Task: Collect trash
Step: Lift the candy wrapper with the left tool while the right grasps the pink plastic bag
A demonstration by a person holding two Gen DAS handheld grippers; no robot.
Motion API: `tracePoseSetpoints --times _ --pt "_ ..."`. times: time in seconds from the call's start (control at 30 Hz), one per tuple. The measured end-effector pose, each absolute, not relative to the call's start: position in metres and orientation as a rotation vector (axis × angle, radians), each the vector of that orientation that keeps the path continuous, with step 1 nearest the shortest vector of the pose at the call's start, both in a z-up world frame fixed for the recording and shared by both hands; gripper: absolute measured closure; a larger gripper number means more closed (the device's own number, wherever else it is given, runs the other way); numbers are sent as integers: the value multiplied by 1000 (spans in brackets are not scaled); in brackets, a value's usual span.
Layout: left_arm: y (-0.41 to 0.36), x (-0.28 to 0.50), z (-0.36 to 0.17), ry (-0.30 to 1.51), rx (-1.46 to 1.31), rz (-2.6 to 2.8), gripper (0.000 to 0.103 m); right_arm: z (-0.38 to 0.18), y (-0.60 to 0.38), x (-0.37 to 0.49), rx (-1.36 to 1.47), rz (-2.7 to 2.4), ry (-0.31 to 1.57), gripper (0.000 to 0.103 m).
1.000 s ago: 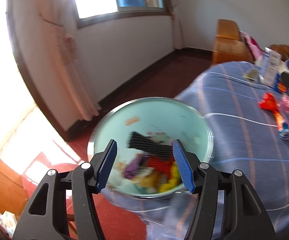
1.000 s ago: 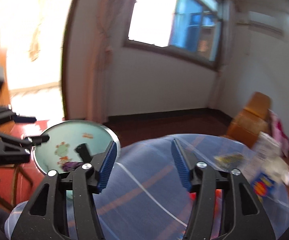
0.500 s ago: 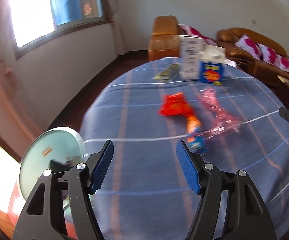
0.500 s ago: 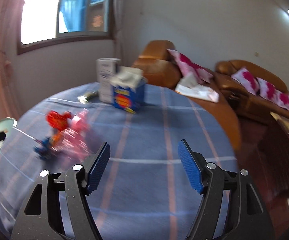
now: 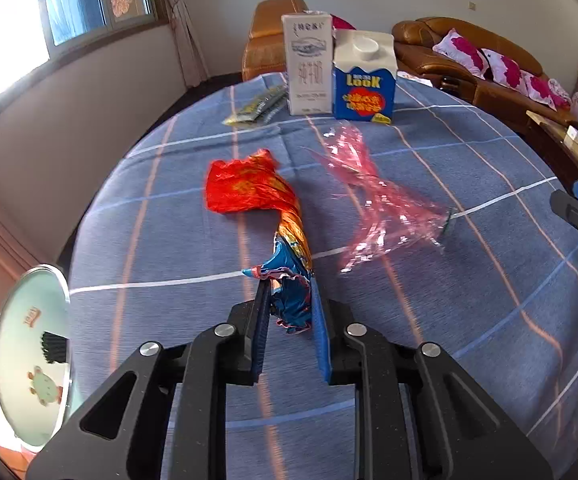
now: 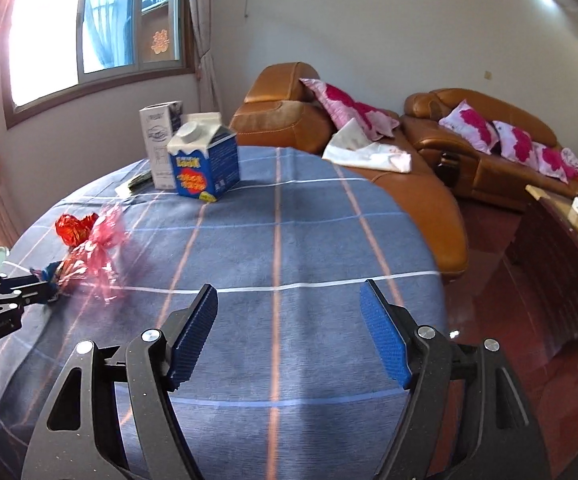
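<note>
Foil wrapper pinched at its near end by the left gripper (image 5: 289,308)

The jaws have just been closing and are clamped on the blue tail of the red-and-blue foil wrapper (image 5: 265,216), near the table's (image 5: 469,320) near edge. The right gripper (image 6: 289,336) is held apart, empty. The pink cellophane (image 5: 373,200) lies just beside; it could be dragged along. The thin tail may be torn or may slip out. The milk cartons (image 5: 341,72) stand at the far edge.

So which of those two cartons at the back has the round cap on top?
The blue carton, the shorter one with a white sloped top and round white cap. The taller white carton touching it on the window side shows no cap.
</note>
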State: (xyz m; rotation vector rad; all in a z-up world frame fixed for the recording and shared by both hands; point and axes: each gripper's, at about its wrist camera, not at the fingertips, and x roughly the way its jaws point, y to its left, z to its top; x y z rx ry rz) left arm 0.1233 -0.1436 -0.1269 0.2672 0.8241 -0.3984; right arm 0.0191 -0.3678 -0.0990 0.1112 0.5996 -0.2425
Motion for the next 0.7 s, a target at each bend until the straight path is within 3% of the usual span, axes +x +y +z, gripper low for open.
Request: tracePoseSetpoints --times 0.33,0.47,0.67,0.7 --pt "-80 97 -94 732 226 -350 86 -79 -318 55 176 -51 616 33" --pt "-58 90 -89 716 208 -311 86 -82 -293 78 161 24 675 42" --pt "-35 91 -94 727 170 -283 86 -98 -277 105 186 93 788 43" --pt "-32 91 -94 726 164 -281 86 -102 -277 108 199 106 810 48"
